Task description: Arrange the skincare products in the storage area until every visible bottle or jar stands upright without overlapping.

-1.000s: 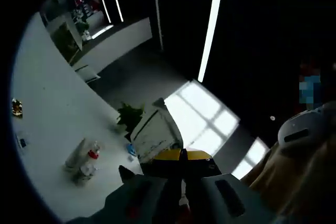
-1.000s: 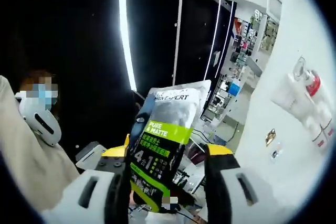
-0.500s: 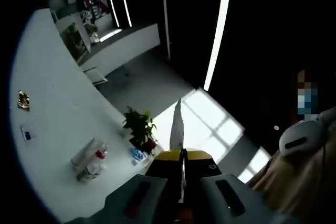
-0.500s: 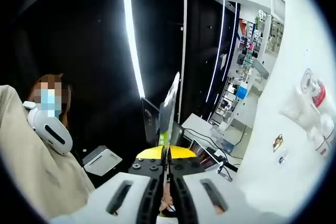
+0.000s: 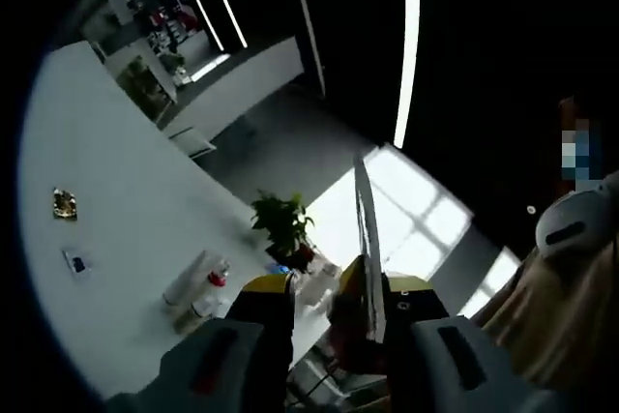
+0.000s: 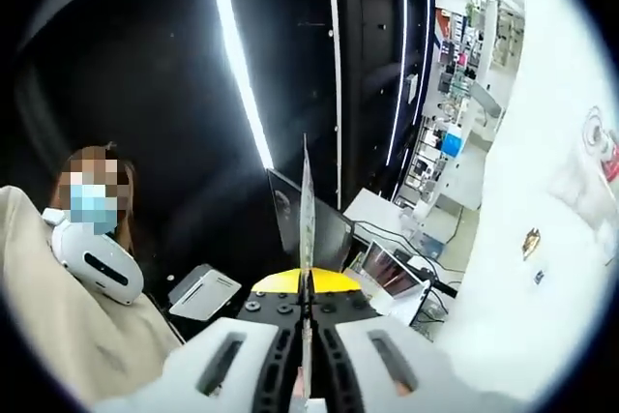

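Right gripper view gives us the right gripper with its jaws pressed together on a thin flat sachet seen edge-on — it rises as a pale sliver straight up from between them. A person in a beige top stands at left, a laptop behind the sachet.

Left gripper view shows the left gripper with its jaws parted — the sachet's edge lies against the right jaw; we cannot tell whether it is gripped. A potted green plant and small red-capped bottles sit on a white surface.
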Tool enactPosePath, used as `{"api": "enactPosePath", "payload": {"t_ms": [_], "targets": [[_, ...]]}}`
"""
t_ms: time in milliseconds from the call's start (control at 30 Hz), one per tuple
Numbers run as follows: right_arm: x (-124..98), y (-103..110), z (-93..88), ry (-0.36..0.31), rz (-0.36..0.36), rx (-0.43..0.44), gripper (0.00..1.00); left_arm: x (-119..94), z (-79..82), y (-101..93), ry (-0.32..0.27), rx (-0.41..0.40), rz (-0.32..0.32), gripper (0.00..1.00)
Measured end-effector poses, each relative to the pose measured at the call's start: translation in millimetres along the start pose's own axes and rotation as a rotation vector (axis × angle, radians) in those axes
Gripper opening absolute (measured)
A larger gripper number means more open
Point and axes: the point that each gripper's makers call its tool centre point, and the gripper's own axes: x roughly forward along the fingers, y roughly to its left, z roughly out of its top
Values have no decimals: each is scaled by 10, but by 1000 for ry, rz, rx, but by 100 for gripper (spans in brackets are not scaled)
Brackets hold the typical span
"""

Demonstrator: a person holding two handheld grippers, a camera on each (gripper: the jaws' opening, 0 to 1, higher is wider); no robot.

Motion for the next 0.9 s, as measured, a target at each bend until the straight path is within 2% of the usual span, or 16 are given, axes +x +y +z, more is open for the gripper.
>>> {"api": "enactPosePath", "payload": {"t_ms": [67, 133, 167, 200, 233, 267, 333, 400, 600, 733, 833, 900], "targets": [[-1, -51, 7, -2, -28, 12, 1, -1, -25, -37, 7, -13, -16, 23], [-7, -114, -3, 7, -64, -8, 1, 1, -50, -52, 10, -12, -22, 5], [-14, -172, -16, 19, -99, -22, 1, 1, -57, -61, 8, -12, -26, 0], [-32, -245, -14, 25, -144, -29, 1, 5, -51, -50, -4, -32, -17, 0], [-33, -246, -16, 28, -148, -29, 1, -1, -69, -6, -2, -54, 8, 0], [-46, -303, -14, 35, -189, -55, 1, -2, -81, 69, -12, -83, 47, 0], [-71, -389, -27, 61, -255, -111, 1, -5, -116, 122, -31, -129, 65, 0], [-53, -362, -5, 58, -249, -172, 2, -2, -133, 139, -64, -189, 70, 0], [-48, -292, 71, 6, -202, -164, 11, 46, -151, 22, -137, -323, -6, 0], [-35, -328, 198, -13, -204, -154, 15, 62, -213, 17, -121, -346, -10, 0], [-56, -428, 262, 2, -261, -208, 14, 66, -261, 14, -100, -351, -2, 0], [-94, -529, 307, 28, -328, -287, 11, 70, -310, 35, -84, -343, 16, 0]]}}
